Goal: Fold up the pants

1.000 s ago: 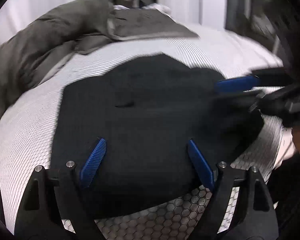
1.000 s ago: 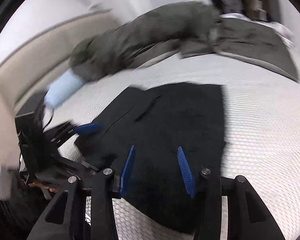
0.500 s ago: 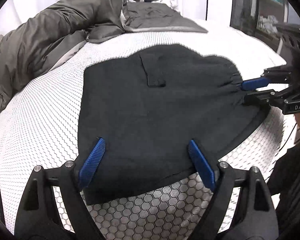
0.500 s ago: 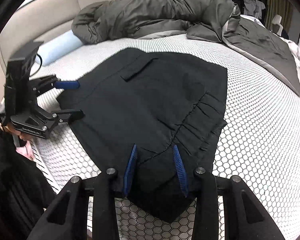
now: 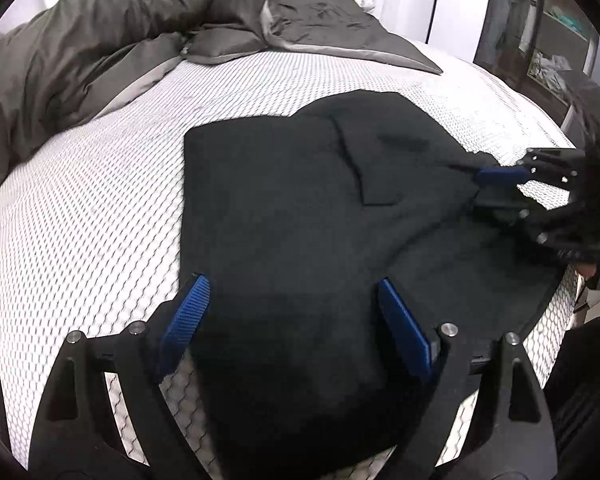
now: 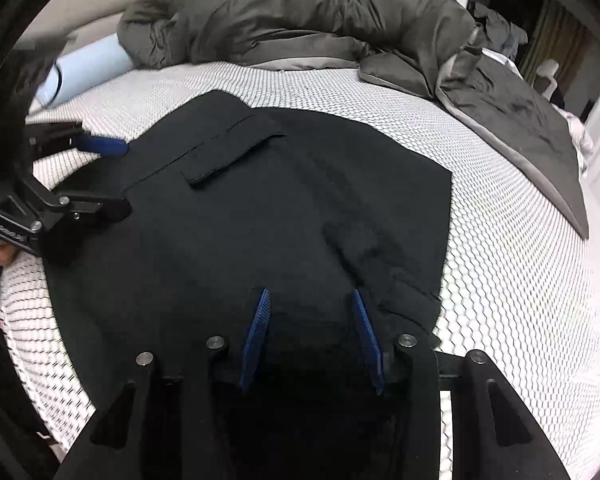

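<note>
Left wrist view: our left gripper [image 5: 288, 312] is spread wide over the folded black fabric pants [image 5: 300, 208] on the white honeycomb-mesh mattress [image 5: 80, 220]; our right gripper [image 6: 310, 324] is half spread, pinching nothing. Risk: grabbing one layer only, and the fold slides apart.

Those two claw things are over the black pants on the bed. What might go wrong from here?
The left gripper is wide open over the black pants, so it could close on the honeycomb bed cover too. The right gripper sits at a bunched edge and may catch only one layer. The pants' near edge lies by the bed's side, so a pull might drag them off.
</note>
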